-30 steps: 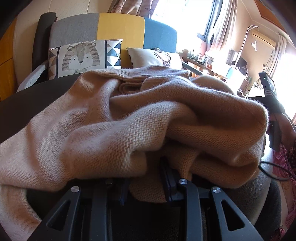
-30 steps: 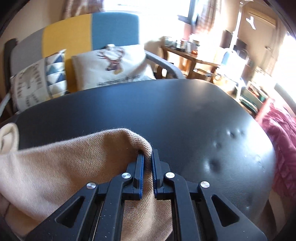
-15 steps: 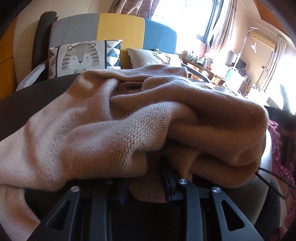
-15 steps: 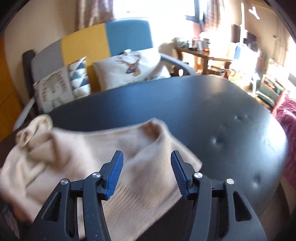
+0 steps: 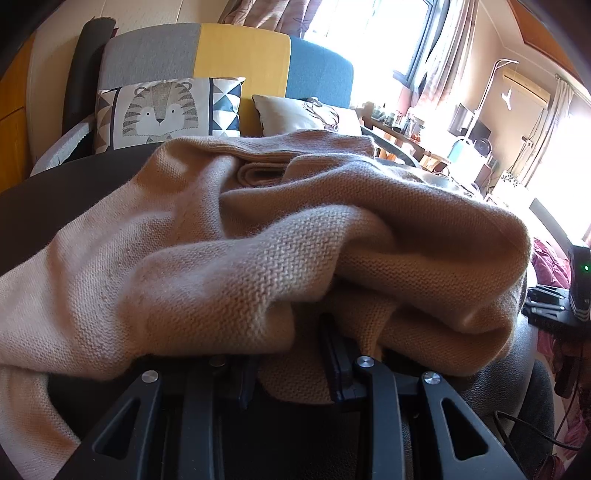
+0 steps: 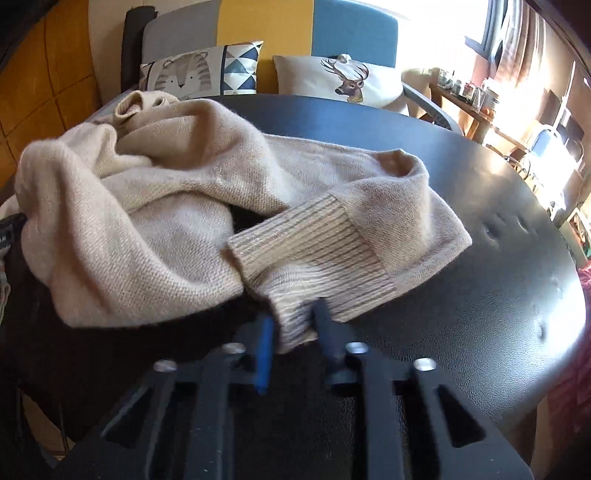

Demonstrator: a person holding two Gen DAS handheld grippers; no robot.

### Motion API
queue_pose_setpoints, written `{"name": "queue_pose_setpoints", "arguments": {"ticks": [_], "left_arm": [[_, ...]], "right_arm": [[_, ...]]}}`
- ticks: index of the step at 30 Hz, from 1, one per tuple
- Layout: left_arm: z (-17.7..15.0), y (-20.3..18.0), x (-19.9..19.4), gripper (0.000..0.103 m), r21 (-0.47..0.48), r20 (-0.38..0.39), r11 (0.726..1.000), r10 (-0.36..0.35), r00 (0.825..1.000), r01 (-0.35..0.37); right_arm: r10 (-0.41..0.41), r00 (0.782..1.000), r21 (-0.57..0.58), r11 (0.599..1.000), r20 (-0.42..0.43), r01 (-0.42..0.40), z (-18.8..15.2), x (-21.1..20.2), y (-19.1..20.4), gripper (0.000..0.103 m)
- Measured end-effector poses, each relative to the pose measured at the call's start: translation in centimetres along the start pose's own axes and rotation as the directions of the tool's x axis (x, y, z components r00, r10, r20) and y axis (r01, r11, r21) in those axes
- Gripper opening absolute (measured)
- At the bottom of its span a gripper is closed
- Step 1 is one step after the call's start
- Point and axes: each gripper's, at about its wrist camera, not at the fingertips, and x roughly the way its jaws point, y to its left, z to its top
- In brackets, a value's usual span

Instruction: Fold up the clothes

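A beige knit sweater [image 6: 155,206] lies bunched on a round black table [image 6: 480,295]. Its ribbed cuff [image 6: 314,251] points toward my right gripper [image 6: 295,332], whose jaws stand apart on either side of the cuff's end. In the left wrist view the sweater [image 5: 258,240] fills the frame, heaped over my left gripper [image 5: 291,350]. A thick fold of knit sits between its jaws, which hold it; the left fingertip is hidden under the cloth.
A grey, yellow and blue sofa [image 6: 266,26] with a tiger cushion [image 6: 192,74] and a deer cushion [image 6: 343,81] stands behind the table. A cluttered side table [image 6: 476,99] is at the far right. A dark device [image 5: 580,273] shows at the left view's right edge.
My right gripper let go of the sweater edge, opened, pulled back, and now stands around the ribbed cuff. The left gripper has kept its hold and barely moved.
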Motion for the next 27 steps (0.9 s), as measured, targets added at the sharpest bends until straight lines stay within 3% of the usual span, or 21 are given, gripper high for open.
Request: {"name": "queue_pose_setpoints", "arguments": {"ticks": [4,9,13,16,17,18,20,21,23,25,27], "left_arm": [[0.0,0.0,0.1,0.030,0.000,0.001,1.000,-0.001,1.000,0.001],[0.0,0.1,0.0,0.030,-0.001,0.002,1.000,-0.003,1.000,0.003],[-0.1,-0.1,0.1,0.030,0.002,0.003,1.000,0.002,1.000,-0.002],[-0.1,-0.2,0.1,0.030,0.003,0.004,1.000,0.004,1.000,-0.004],[-0.1,-0.2,0.1,0.030,0.002,0.004,1.000,0.002,1.000,-0.002],[-0.1,-0.1,0.1,0.030,0.000,0.004,1.000,0.000,1.000,0.000],[-0.1,0.0,0.1,0.030,-0.004,0.005,1.000,-0.005,1.000,0.005],[-0.2,0.0,0.1,0.030,-0.005,0.006,1.000,-0.007,1.000,0.007],[-0.2,0.1,0.2,0.030,-0.006,0.006,1.000,-0.008,1.000,0.008],[-0.2,0.1,0.2,0.030,-0.005,0.007,1.000,-0.007,1.000,0.007],[-0.2,0.1,0.2,0.030,-0.003,0.006,1.000,-0.005,1.000,0.005]], "right_arm": [[-0.016,0.998,0.104,0.994,0.054,0.010,2.2,-0.6,-3.5,0.006],[-0.053,0.990,0.282,0.959,0.133,0.013,6.4,-1.2,-10.7,0.006],[-0.104,0.976,0.480,0.877,0.189,0.000,10.1,-1.1,-17.9,0.006],[-0.253,0.955,0.615,0.781,0.152,0.110,11.7,-0.8,-23.0,0.008],[-0.288,0.953,0.651,0.742,0.095,0.160,11.7,-0.3,-24.4,0.017],[-0.319,0.947,0.683,0.700,0.036,0.210,11.6,0.2,-25.8,0.033],[-0.343,0.938,0.712,0.649,-0.039,0.267,11.1,0.8,-27.0,0.048],[-0.343,0.938,0.712,0.647,-0.046,0.272,10.7,0.9,-26.8,0.049],[-0.328,0.945,0.677,0.696,0.004,0.239,9.9,0.8,-24.7,0.048],[-0.313,0.949,0.605,0.764,0.047,0.223,9.6,0.8,-21.3,0.049],[-0.244,0.964,0.521,0.839,0.105,0.156,9.2,0.8,-17.3,0.049]]}}
